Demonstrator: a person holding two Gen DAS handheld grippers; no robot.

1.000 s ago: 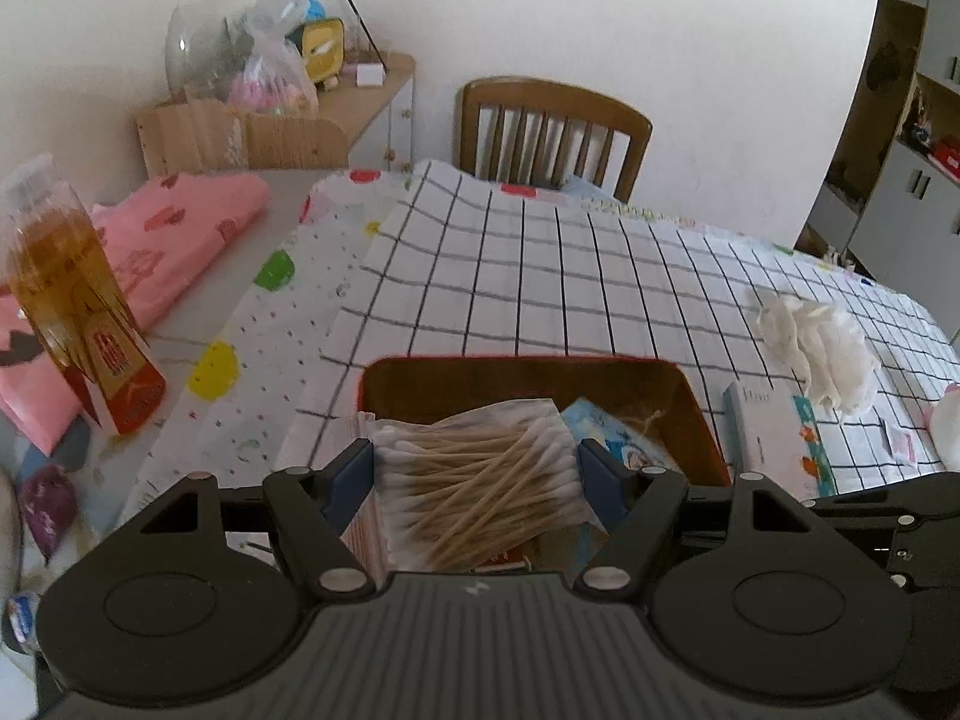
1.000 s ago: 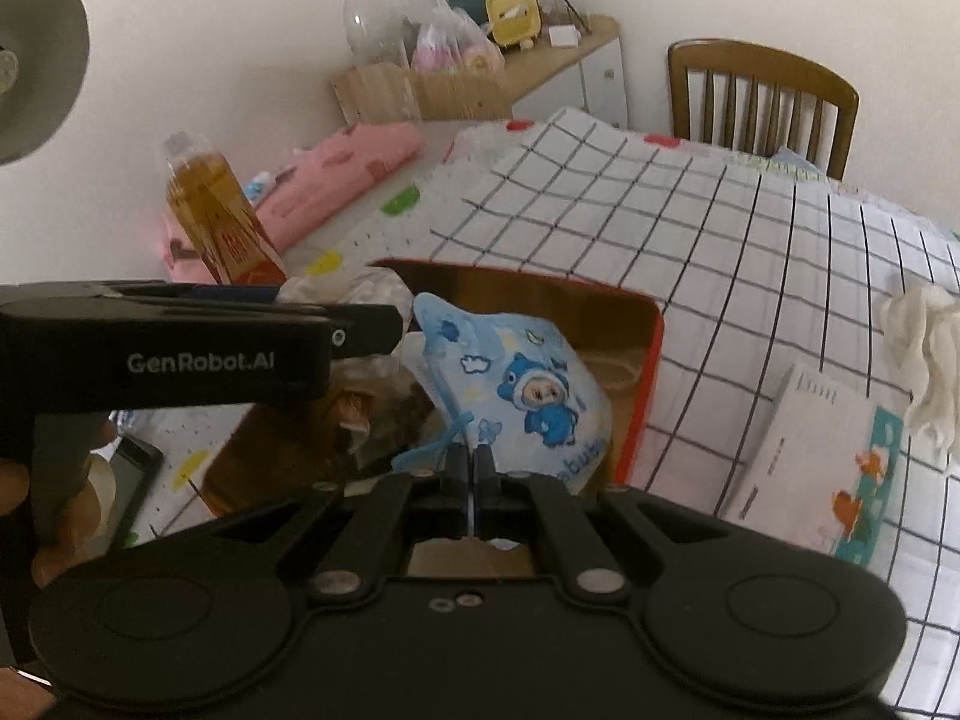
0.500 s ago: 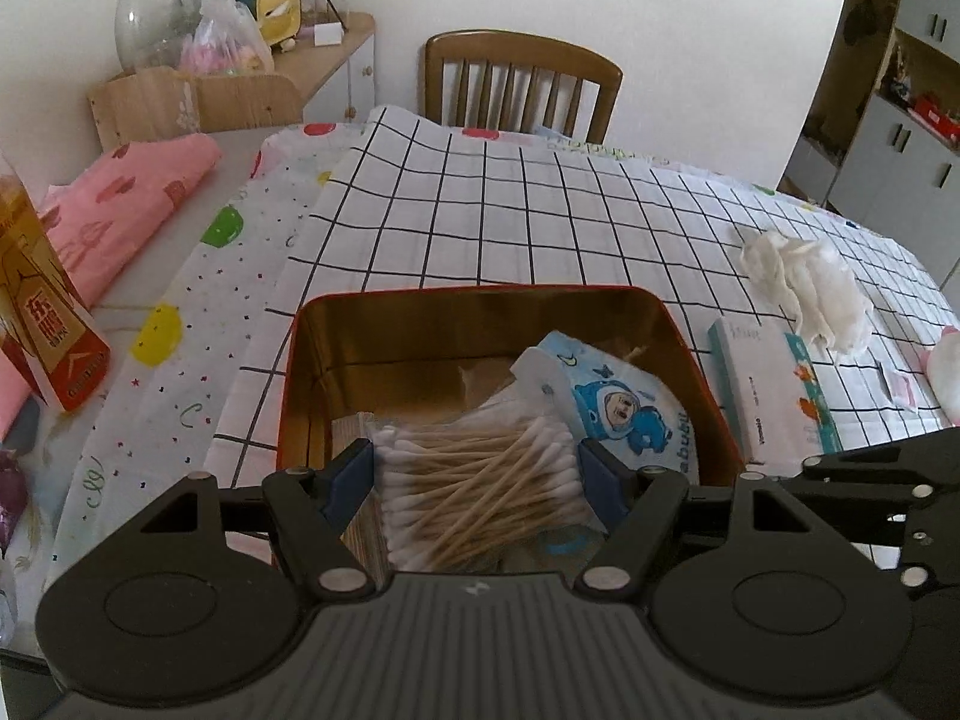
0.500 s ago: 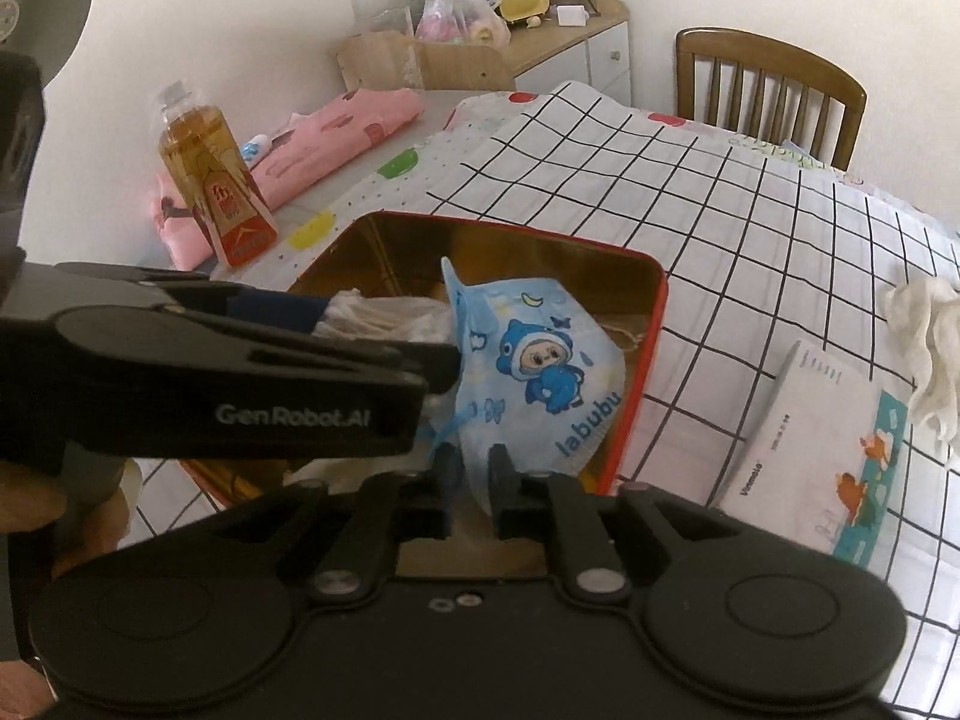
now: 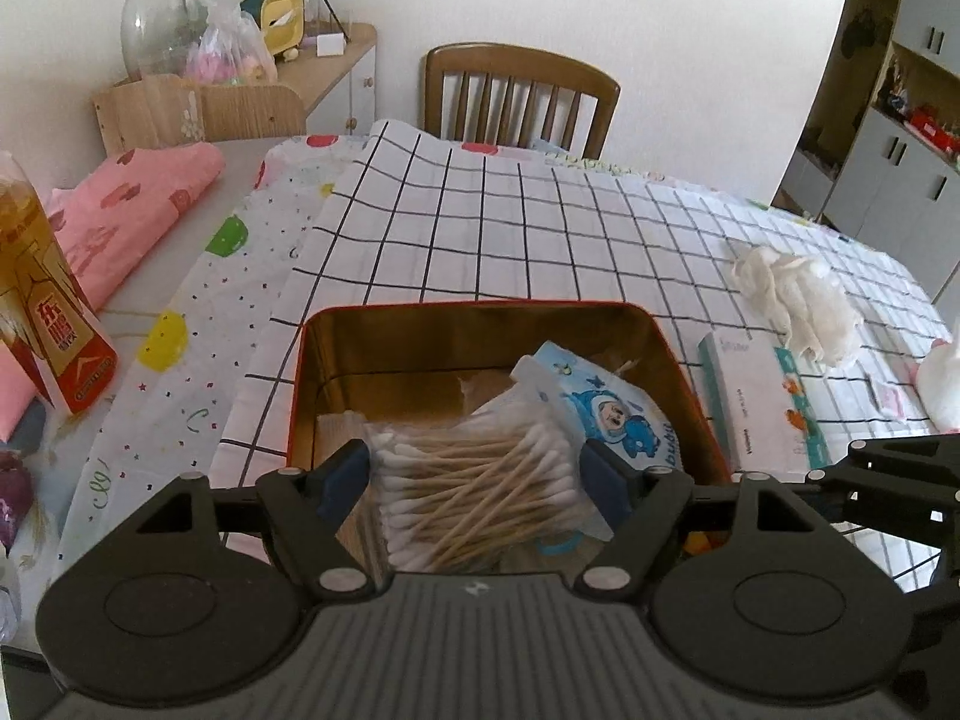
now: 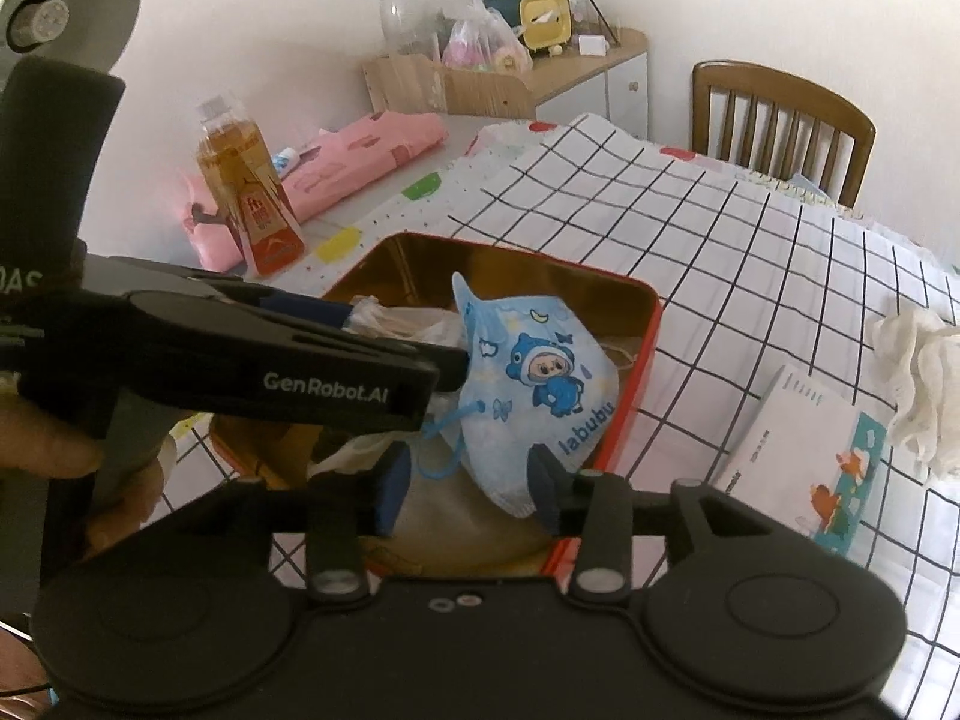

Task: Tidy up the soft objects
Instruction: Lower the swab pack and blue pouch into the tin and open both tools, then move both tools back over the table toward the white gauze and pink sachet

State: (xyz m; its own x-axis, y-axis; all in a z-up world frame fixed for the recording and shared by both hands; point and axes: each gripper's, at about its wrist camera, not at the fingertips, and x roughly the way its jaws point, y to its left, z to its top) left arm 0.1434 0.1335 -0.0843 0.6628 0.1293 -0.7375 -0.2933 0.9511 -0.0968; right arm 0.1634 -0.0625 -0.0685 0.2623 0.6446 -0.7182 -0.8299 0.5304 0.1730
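The left gripper [image 5: 477,477] has its blue pads wide apart, pressed against both sides of a clear packet of wooden cotton swabs [image 5: 474,495] over the red-rimmed, gold-lined metal tin [image 5: 480,307]. The right gripper [image 6: 467,483] has just been opening; its jaws stand half apart, and the blue cartoon-printed face mask [image 6: 531,387] lies between them in the tin, its lower edge by the right pad, not squeezed. At two o'clock from the tin lie a white tissue pack [image 6: 798,456] and crumpled white gauze [image 6: 918,372]. Only the right wrist view shows the person's hand [image 6: 72,450] on the left gripper's handle, at nine o'clock.
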